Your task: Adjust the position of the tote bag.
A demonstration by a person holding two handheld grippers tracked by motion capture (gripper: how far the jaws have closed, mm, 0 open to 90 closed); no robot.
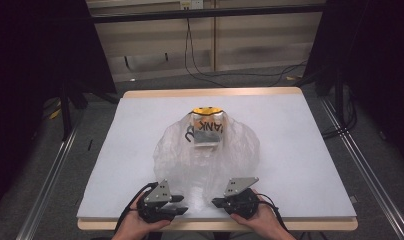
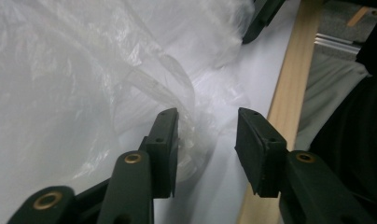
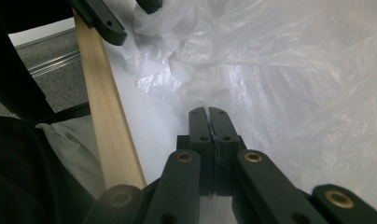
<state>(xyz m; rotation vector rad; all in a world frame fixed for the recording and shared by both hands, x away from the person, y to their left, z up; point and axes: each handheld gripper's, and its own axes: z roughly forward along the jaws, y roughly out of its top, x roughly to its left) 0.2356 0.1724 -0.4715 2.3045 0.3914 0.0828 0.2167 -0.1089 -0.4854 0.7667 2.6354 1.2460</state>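
Observation:
A crumpled clear plastic bag [image 1: 205,157] lies in the middle of the white table [image 1: 300,150]. Inside its far end stands a silvery packet [image 1: 208,131] with black letters and a yellow top. My left gripper [image 1: 183,205] rests near the table's front edge, at the bag's near left rim. Its jaws stand open [image 2: 207,116], with a loose fold of the bag [image 2: 84,70] against the left fingertip [image 2: 164,128] and nothing pinched. My right gripper [image 1: 215,202] lies at the bag's near right rim, shut [image 3: 208,111]. The bag's film [image 3: 294,70] reaches its tips; I cannot tell whether any is pinched.
The table's wooden front edge [image 3: 102,102] runs just under both hands. Metal rails [image 1: 45,185] flank the table on the floor. Black cables [image 1: 200,70] trail across the floor behind it, and dark frame posts [image 1: 65,110] stand at the left and right.

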